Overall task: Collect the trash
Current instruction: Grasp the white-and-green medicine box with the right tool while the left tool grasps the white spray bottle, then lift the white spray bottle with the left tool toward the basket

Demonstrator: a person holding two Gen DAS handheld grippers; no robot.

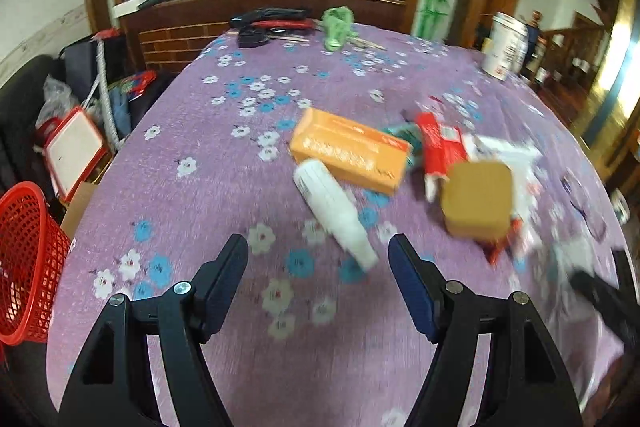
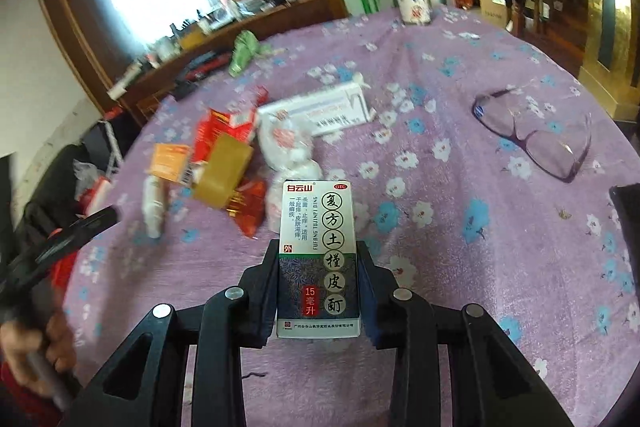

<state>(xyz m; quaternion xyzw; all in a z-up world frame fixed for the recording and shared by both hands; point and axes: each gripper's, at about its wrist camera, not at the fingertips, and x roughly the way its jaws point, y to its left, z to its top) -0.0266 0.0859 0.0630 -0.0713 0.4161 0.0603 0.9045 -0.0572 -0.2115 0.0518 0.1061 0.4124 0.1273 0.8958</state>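
While the right gripper (image 2: 318,259) stands clamped on a small medicine box (image 2: 318,259) held upright above the near edge of the worktop (image 2: 460,267), the left gripper (image 1: 318,253) hangs with its jaws apart and nothing between them. Just beyond it lies a white bottle (image 1: 334,215), touching an orange carton (image 1: 350,149). A red basket (image 1: 28,263) sits off the worktop's left edge.

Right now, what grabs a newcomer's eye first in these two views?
The right claw is closed on a small white-and-green medicine carton, held upright at centre frame. Beyond it, a jumble of trash lies on the purple flowered tablecloth: an orange rectangular box, a white plastic bottle on its side, and red wrappers. A red mesh plastic basket stands off the table's left edge.
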